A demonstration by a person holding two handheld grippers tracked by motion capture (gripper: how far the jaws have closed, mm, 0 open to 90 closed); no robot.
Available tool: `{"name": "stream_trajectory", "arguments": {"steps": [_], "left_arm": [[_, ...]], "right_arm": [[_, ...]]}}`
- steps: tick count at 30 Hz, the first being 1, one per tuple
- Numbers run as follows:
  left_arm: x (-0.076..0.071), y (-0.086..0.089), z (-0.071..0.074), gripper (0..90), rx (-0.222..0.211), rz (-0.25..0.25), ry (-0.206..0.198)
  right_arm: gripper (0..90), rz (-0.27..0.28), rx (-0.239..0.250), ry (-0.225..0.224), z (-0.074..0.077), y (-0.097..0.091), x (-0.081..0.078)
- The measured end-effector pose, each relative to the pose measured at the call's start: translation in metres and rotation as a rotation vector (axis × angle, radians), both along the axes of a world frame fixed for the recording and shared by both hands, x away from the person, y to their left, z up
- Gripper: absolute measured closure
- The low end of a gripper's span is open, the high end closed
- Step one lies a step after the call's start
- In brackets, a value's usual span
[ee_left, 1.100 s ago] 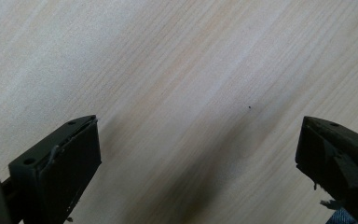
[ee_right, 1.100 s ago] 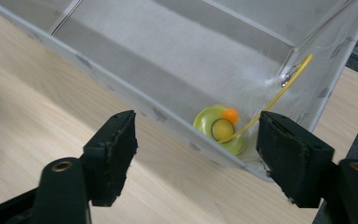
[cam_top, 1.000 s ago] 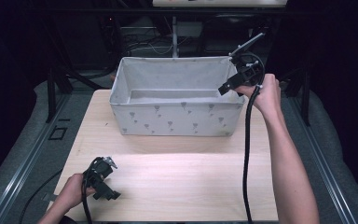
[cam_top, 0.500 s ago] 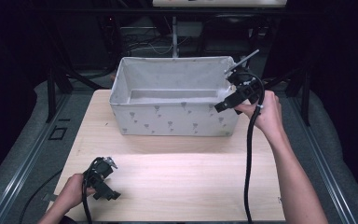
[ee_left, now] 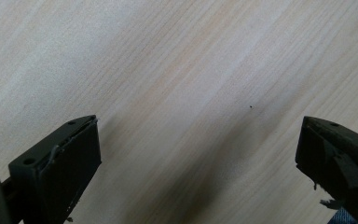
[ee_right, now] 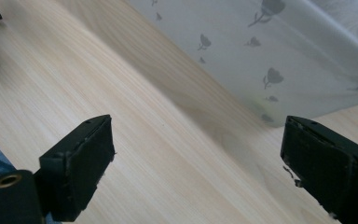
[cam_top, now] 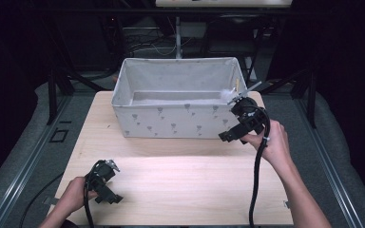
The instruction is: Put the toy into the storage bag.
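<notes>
Fabric bin (cam_top: 171, 118) sits at the table's (cam_top: 185, 175) far edge, long axis running left-right, open top up. Right gripper (cam_top: 229, 135) is just beside its front right corner, tilted down-left; jaws have just been opening, wide apart w/ nothing between. A small white thing at the bin's right rim (cam_top: 228, 93), possibly fluff. Left gripper (cam_top: 108, 195) lies low near the table's front left, jaws spread, empty.

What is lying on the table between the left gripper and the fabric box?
Nothing: in the high view, bare wooden table separates the left gripper from the fabric box.
</notes>
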State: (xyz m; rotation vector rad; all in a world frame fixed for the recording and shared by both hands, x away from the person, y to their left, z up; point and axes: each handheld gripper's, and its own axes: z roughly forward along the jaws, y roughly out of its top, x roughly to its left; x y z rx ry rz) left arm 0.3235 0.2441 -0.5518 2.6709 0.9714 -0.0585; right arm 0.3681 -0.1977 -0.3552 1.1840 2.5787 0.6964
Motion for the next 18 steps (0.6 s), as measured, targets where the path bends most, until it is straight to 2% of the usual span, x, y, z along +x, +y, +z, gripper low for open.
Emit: {"name": "stream_trajectory", "arguments": {"steps": [4, 13, 17, 18], "left_arm": [[0.0, 0.0, 0.0, 0.1, 0.002, 0.0, -0.001], [0.0, 0.0, 0.0, 0.1, 0.001, 0.001, 0.0], [0.0, 0.0, 0.0, 0.1, 0.003, -0.001, -0.002], [0.0, 0.0, 0.0, 0.1, 0.001, -0.001, -0.003]], "right_arm": [[8.3, 0.005, 0.021, -0.005, -0.019, -0.001, -0.014], [5.8, 0.0, 0.042, 0.024, -0.069, -0.001, -0.039], [4.5, -0.009, 0.063, 0.048, -0.098, 0.0, -0.054], [4.3, -0.008, 0.054, 0.06, -0.108, 0.0, -0.059]]}}
